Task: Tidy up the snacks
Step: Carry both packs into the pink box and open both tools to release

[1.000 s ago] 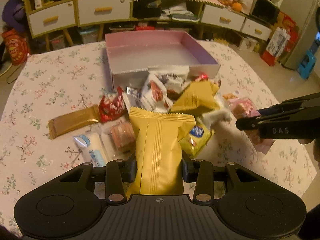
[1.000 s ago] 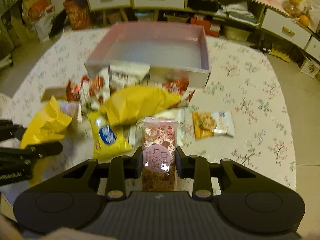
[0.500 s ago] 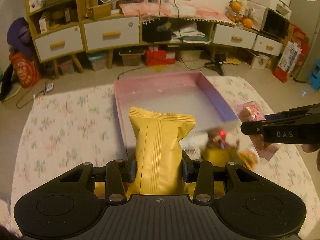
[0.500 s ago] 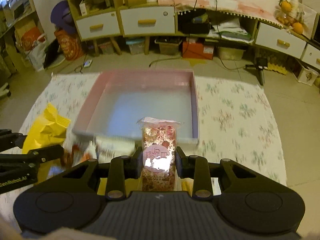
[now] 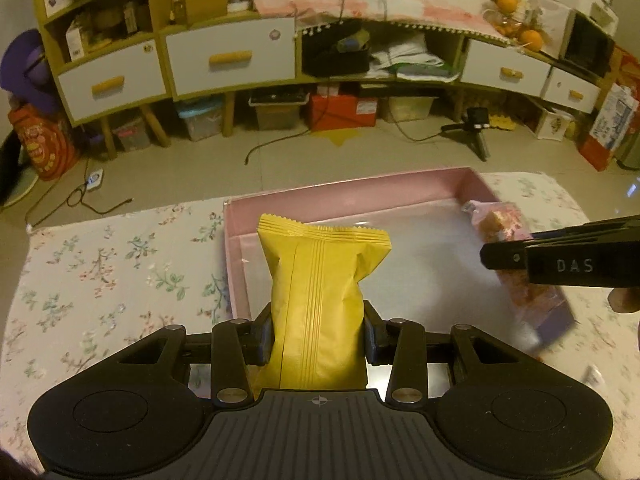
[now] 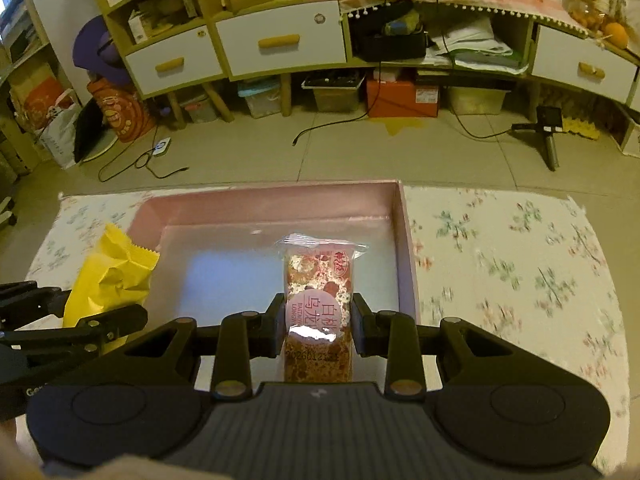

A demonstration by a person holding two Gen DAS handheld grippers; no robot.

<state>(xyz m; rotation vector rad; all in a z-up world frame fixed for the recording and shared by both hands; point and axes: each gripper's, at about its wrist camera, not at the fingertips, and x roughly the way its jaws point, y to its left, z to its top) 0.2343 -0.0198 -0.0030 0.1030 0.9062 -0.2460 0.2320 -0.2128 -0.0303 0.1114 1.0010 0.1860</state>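
Note:
My left gripper is shut on a yellow snack packet and holds it over the near left part of the pink box. My right gripper is shut on a clear pink-labelled snack bar over the box's right half. The box looks bare inside. The right gripper with its bar shows at the right of the left wrist view. The left gripper with the yellow packet shows at the left of the right wrist view.
The box sits on a floral tablecloth that reaches the table's far edge. Beyond it is open floor with cables and a small tripod, then a long cabinet with white drawers. The snack pile is out of view.
Both grippers have risen from the snack pile and moved forward over the pink box, each carrying its snack. The pile has dropped out of view below.

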